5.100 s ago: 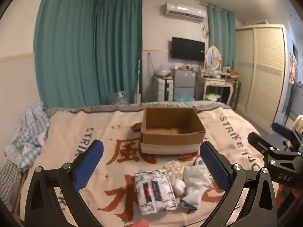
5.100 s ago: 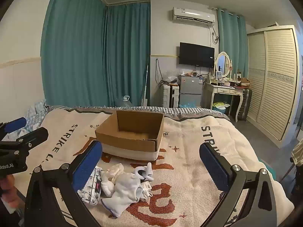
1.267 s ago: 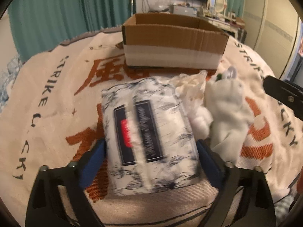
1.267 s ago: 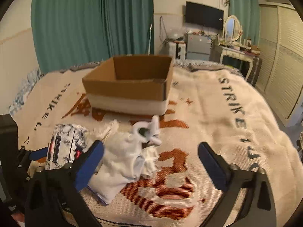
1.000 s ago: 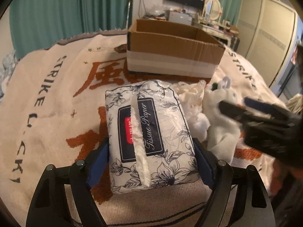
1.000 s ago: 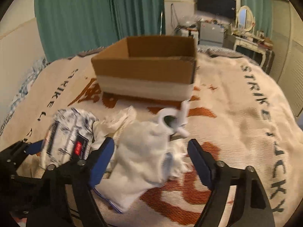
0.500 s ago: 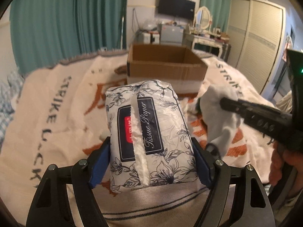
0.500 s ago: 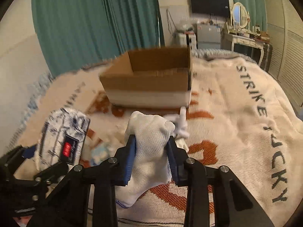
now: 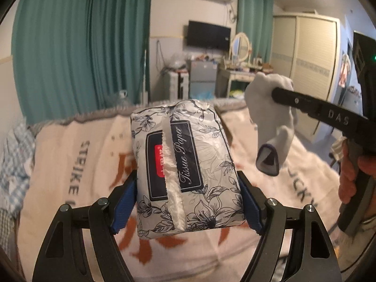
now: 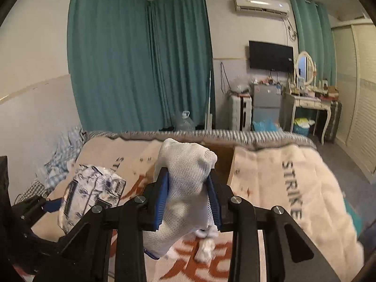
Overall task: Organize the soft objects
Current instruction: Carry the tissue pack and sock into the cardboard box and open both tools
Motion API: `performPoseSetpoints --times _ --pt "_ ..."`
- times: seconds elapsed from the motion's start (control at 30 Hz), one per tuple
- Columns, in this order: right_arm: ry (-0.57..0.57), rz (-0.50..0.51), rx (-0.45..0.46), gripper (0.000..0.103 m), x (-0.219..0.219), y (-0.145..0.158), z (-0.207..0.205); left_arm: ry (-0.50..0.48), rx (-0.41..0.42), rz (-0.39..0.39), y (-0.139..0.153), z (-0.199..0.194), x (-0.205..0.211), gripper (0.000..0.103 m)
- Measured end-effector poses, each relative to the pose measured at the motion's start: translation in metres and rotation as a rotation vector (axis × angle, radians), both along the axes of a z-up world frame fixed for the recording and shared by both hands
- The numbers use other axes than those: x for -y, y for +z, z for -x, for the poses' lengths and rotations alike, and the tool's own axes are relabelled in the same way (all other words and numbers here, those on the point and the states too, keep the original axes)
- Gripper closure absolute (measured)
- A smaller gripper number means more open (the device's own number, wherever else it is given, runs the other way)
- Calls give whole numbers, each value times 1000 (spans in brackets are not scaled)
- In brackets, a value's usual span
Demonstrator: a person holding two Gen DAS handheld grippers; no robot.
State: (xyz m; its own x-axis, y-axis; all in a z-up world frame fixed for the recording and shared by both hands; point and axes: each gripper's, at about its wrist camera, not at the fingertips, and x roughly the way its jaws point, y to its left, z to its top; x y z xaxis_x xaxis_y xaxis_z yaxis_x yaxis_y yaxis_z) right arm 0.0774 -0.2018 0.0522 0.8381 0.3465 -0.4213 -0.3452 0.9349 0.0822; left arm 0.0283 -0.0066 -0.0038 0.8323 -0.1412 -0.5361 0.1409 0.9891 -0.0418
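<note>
Left wrist view: left tongs (image 9: 186,202) clamped on tissue pack (image 9: 183,164), raised above the bed (image 9: 77,155). Right wrist view: right tongs (image 10: 188,197) clamped on white sock (image 10: 185,188), above the bed; cardboard box (image 10: 223,162) just beyond.

Teal curtains (image 10: 131,65) cover the wall from nine to twelve o'clock, with a second pair (image 10: 315,35) beside a white air conditioner (image 10: 262,5) mounted high at one o'clock. Below it a black television (image 10: 270,55) hangs on the pale wall above a small grey fridge (image 10: 266,103), and a white dressing table (image 10: 307,104) with an oval mirror (image 10: 304,67) stands at two o'clock next to a cream louvred wardrobe (image 10: 359,108). A bed (image 10: 305,176) under a beige blanket lettered "STRIKE" fills the foreground from four to eight o'clock.
</note>
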Motion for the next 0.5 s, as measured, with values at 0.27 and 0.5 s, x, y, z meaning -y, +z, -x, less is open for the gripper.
performPoseSetpoints --times 0.27,0.5 --pt "17 33 32 71 2 28 -75 -15 59 -58 28 -82 7 25" --pt "14 104 -18 71 -19 -3 -166 -28 18 -94 -5 -184 17 25"
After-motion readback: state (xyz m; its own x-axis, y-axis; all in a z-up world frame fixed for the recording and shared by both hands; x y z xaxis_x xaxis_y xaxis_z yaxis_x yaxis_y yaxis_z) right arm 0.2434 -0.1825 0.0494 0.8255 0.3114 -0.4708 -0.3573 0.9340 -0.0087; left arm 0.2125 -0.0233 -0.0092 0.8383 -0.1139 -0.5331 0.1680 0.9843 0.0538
